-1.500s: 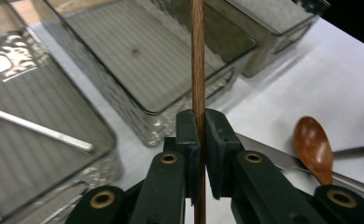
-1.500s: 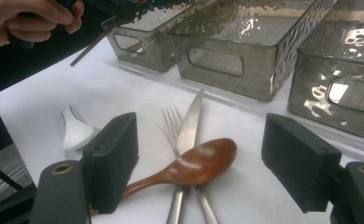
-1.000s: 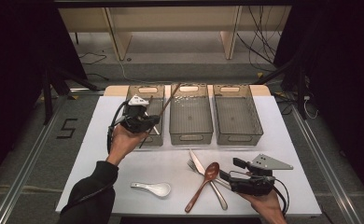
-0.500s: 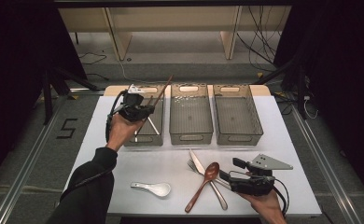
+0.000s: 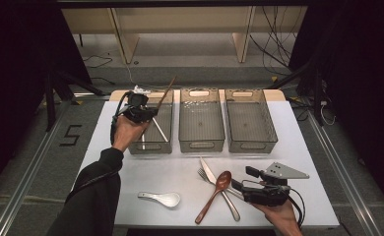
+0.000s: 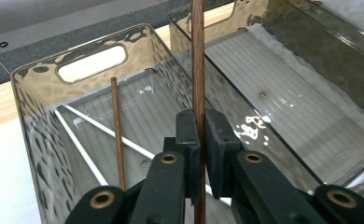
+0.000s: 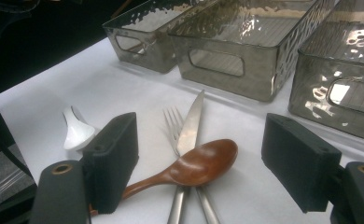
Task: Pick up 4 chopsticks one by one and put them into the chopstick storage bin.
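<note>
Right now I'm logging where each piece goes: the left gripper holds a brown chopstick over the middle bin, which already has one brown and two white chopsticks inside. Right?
Not quite. The left gripper holds the brown chopstick over the leftmost bin, not the middle one; the high view shows this. The rest stands.

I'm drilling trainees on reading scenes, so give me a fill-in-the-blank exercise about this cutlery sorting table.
1. The left tool is shut on a brown wooden ____.
2. It hangs over the ____ of three smoky clear plastic bins.
3. The brown wooden spoon lies across a steel fork and a steel ____.
4. The right tool has ____ jaws.

Missing: chopstick; leftmost; knife; open
</note>
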